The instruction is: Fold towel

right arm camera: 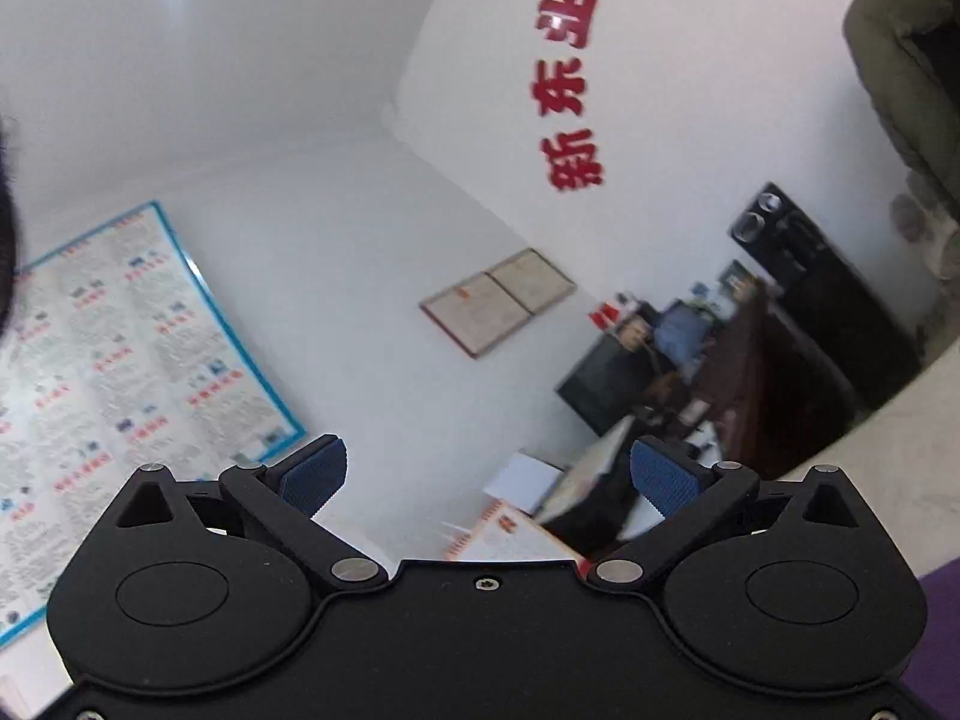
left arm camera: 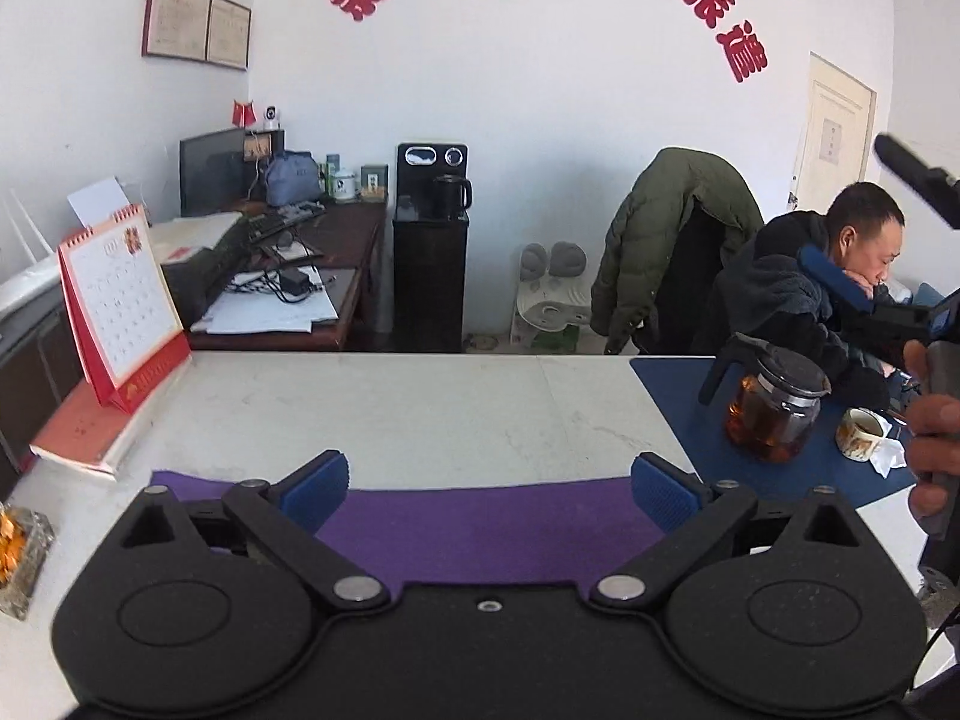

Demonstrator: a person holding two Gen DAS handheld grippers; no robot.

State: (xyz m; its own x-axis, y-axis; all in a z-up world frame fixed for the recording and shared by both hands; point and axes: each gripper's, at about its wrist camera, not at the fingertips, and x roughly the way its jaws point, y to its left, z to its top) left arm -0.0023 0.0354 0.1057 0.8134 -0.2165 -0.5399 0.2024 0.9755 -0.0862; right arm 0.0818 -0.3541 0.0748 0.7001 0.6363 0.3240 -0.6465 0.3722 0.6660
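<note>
My left gripper (left arm camera: 490, 487) hangs with jaws spread wide, empty, over the purple towel (left arm camera: 480, 531) lying flat at 6 o'clock. At 3 o'clock a glass teapot (left arm camera: 771, 405) holds amber tea beside a cup (left arm camera: 862, 433). My right gripper (right arm camera: 487, 474), tilted toward the wall, gapes wide and empty too.

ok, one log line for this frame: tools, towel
left tool: open, over towel | right tool: open, tilted up at wall | towel: flat on table, ungrasped

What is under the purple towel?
The purple towel lies flat on the white table. Only tabletop shows around it. The left gripper, open above it, covers its near part, so anything beneath stays hidden.
</note>
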